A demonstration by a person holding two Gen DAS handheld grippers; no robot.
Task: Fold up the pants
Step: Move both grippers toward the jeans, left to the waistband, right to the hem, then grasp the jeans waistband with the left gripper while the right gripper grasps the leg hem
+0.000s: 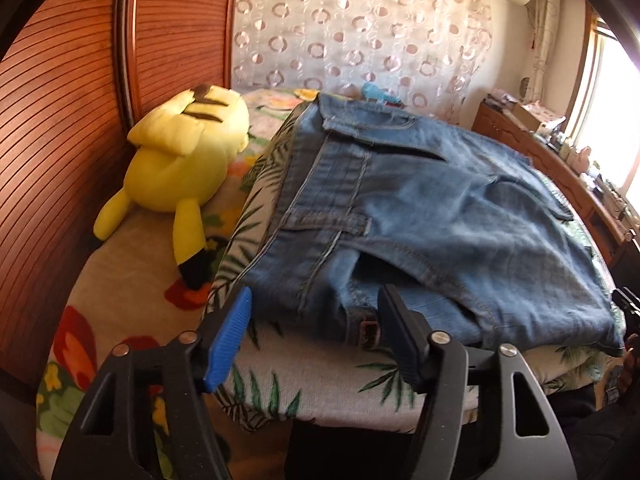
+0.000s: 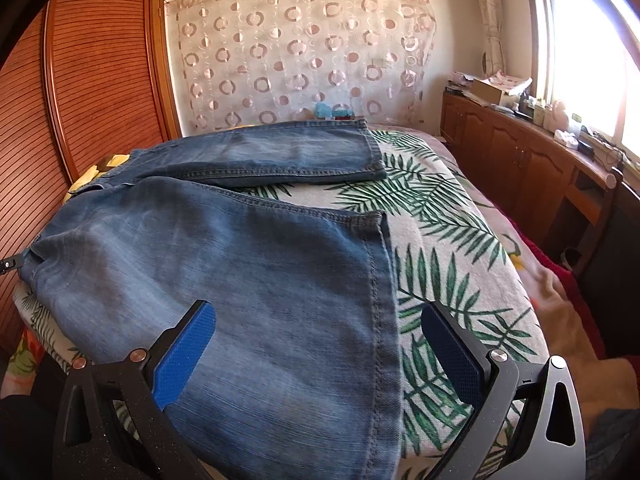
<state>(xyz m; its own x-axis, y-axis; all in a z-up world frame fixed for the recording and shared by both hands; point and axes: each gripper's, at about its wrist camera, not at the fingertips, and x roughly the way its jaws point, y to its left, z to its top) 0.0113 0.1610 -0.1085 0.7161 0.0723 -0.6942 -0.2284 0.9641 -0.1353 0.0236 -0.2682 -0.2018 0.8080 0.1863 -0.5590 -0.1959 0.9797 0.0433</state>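
Blue jeans lie flat on a leaf-print blanket on a bed, legs spread apart toward the right. My right gripper is open over the hem end of the near leg; denim lies between its blue pads, which do not press it. In the left wrist view the waist end of the jeans shows belt loops and pockets. My left gripper is open at the near waistband corner, with the denim edge between its fingers and no clear pinch.
A yellow plush toy lies on the bed left of the jeans, next to slatted wooden wardrobe doors. A circle-patterned curtain hangs behind the bed. A wooden cabinet with clutter runs under the window on the right.
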